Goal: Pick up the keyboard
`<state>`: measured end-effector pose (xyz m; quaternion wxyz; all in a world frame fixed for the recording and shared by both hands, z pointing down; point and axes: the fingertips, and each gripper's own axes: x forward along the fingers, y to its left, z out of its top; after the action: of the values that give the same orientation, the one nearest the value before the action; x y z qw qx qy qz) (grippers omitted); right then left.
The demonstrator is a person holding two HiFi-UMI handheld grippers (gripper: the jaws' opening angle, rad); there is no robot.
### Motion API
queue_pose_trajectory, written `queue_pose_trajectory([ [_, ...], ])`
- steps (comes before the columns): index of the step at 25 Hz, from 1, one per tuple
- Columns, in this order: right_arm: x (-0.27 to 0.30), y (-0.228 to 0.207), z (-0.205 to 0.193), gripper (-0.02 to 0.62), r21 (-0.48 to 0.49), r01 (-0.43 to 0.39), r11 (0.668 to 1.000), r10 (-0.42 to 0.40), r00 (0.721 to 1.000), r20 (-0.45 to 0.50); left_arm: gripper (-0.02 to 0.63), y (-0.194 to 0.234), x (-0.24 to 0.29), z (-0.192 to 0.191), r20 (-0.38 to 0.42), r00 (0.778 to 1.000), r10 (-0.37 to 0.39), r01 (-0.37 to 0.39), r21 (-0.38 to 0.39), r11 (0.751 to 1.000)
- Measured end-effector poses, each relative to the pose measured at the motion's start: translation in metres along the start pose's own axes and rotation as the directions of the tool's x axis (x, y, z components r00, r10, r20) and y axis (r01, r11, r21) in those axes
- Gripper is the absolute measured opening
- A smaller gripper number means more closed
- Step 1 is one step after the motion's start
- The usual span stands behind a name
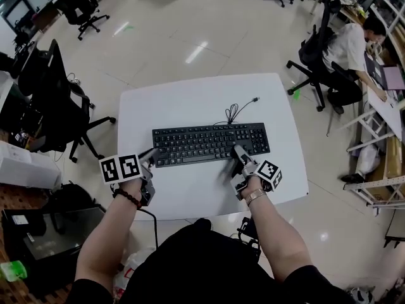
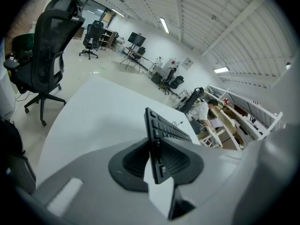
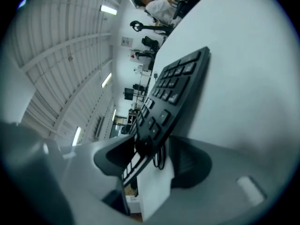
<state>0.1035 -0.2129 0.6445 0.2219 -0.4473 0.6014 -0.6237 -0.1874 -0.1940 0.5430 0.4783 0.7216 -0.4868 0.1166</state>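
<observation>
A black keyboard (image 1: 209, 143) lies across the white table (image 1: 190, 100), and its cable (image 1: 237, 109) runs off behind it. My left gripper (image 1: 152, 156) is at the keyboard's left end. In the left gripper view the pads of this gripper (image 2: 157, 161) are shut on the end of the keyboard (image 2: 164, 128). My right gripper (image 1: 238, 152) is at the front edge near the keyboard's right end. In the right gripper view the wide-set jaws of this gripper (image 3: 150, 156) stand round the edge of the keyboard (image 3: 173, 93), and a gap shows beside one pad.
A black office chair (image 1: 63, 106) stands at the table's left. A person (image 1: 348, 49) sits in another chair at a desk to the right. More chairs (image 1: 82, 8) stand on the far floor. Boxes and bags lie on the floor at my left.
</observation>
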Motion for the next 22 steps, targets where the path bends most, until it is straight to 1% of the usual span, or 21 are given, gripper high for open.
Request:
queue_pose_trajectory([
  [2, 0.004, -0.001, 0.011, 0.227, 0.023, -0.024, 0.999, 0.024, 0.999, 0.037, 0.078, 0.000, 0.001, -0.001, -0.003, 1.000, 0.002, -0.002, 0.000, 1.000],
  [5, 0.007, -0.001, 0.015, 0.177, 0.021, -0.042, 0.999, 0.041, 0.998, 0.040, 0.078, 0.002, 0.002, -0.003, -0.004, 1.000, 0.004, -0.004, -0.003, 1.000],
  [8, 0.002, 0.006, 0.016, 0.137, -0.014, -0.055, 0.998, 0.055, 0.998, 0.041, 0.083, 0.006, 0.004, -0.006, 0.002, 1.000, -0.001, 0.001, -0.024, 1.000],
  [11, -0.004, 0.019, 0.015, 0.129, -0.058, -0.052, 0.997, 0.055, 0.998, 0.042, 0.084, 0.011, 0.003, -0.005, 0.025, 0.999, -0.021, 0.022, -0.049, 0.999],
  [16, -0.022, 0.064, 0.016, 0.124, -0.181, -0.081, 0.980, 0.090, 0.995, 0.042, 0.085, 0.012, -0.005, 0.000, 0.093, 0.992, -0.084, 0.090, -0.061, 0.994],
  [19, -0.036, 0.100, 0.018, 0.121, -0.275, -0.102, 0.956, 0.117, 0.992, 0.037, 0.086, 0.008, -0.011, 0.005, 0.143, 0.980, -0.137, 0.147, -0.060, 0.987],
  [22, -0.050, 0.134, 0.021, 0.118, -0.367, -0.112, 0.923, 0.134, 0.990, 0.036, 0.086, 0.001, -0.016, 0.011, 0.191, 0.964, -0.187, 0.199, -0.046, 0.979],
])
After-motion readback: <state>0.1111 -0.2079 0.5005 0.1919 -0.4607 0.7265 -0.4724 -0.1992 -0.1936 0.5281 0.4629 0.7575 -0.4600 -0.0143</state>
